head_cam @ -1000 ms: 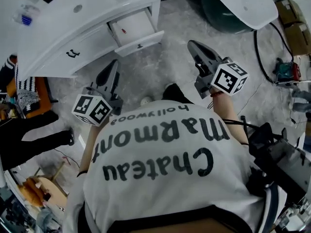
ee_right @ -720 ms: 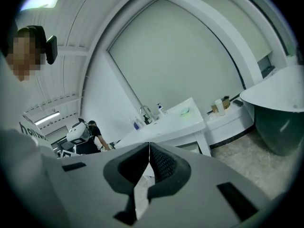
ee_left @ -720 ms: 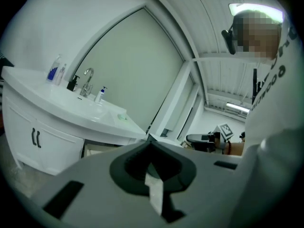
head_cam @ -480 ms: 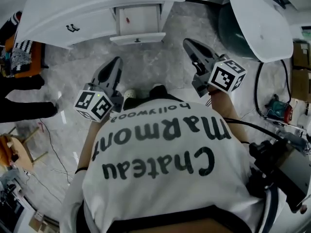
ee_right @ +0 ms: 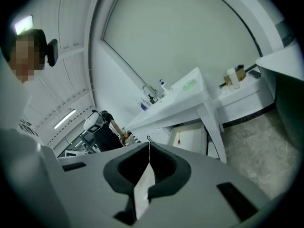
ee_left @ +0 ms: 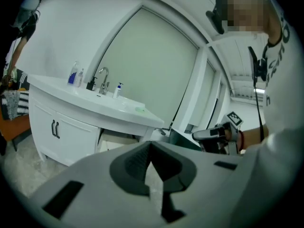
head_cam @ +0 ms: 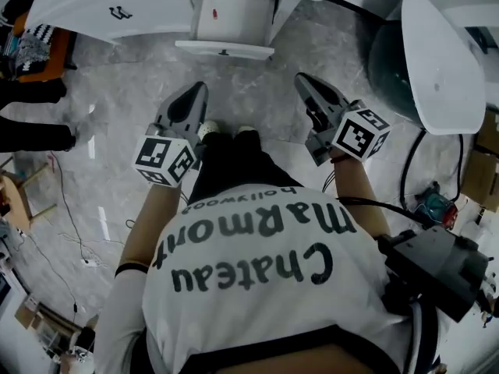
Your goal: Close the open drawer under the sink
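A white vanity [head_cam: 117, 6] stands at the top of the head view, and its drawer [head_cam: 232, 18] is pulled out, the front panel [head_cam: 224, 49] jutting over the floor. Something small and red lies inside. My left gripper [head_cam: 196, 90] and right gripper [head_cam: 304, 80] are both shut and empty. They hover side by side over the marble floor, short of the drawer front and pointing toward it. In the left gripper view the drawer [ee_left: 116, 139] shows below the sink counter [ee_left: 95, 101], beyond the left gripper [ee_left: 150, 144]. The right gripper view shows the drawer [ee_right: 190, 137] past the right gripper [ee_right: 149, 146].
A white-topped dark green tub [head_cam: 429, 49] stands to the right of the vanity. A person in black [head_cam: 31, 92] stands at the left by an orange seat [head_cam: 39, 53]. Cables [head_cam: 78, 240] trail over the floor. A faucet [ee_left: 102, 77] and bottles sit on the counter.
The vanity and open drawer have swung from the upper left to straight ahead and nearer the top edge. Both grippers have dropped lower and stayed shut.
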Motion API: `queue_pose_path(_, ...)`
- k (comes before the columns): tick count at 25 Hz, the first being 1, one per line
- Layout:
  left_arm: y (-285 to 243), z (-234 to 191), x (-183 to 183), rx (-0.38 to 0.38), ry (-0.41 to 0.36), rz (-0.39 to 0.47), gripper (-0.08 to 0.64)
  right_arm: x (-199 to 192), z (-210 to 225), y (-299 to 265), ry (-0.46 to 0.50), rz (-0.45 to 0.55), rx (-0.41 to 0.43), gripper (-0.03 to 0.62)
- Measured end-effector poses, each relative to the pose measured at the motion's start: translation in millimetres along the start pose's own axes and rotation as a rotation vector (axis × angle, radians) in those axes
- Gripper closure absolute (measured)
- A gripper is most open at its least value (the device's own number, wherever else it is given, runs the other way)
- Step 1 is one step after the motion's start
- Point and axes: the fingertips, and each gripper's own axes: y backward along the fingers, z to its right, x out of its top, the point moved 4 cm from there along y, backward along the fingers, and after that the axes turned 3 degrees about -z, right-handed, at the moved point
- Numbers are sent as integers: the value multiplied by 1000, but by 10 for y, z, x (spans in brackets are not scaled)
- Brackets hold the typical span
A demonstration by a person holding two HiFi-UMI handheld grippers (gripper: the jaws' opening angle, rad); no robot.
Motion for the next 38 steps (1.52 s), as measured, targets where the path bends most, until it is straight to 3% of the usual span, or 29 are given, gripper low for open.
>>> queue_pose_path(4, -317, -184, -257, 48, -6, -37, 551, -306, 264, -197, -46, -54, -3, 580)
queue_pose_path(13, -980, -750, -1069, 69, 28, -99, 546, -1016, 923, -665, -148, -108, -64, 580)
queue_pose_path(15, -1127, -856, -1238, 72, 31, -126, 517, -1118, 1041, -724, -171, -103, -77, 580)
queue_pose_path(17, -1279, -947, -1382, 78, 45, -148, 437, -1224, 1144, -751, -189, -106, -85, 580)
queue_pose_path(22, -1579, -1093, -1693, 86, 34, -214, 403, -1453, 1325, -789, -219, -136, -116, 580)
queue_pose_path(38, -2169, -1363, -1914, 189, 25, -332, 385, -1817, 1526, -780, -335, -156, -156, 580)
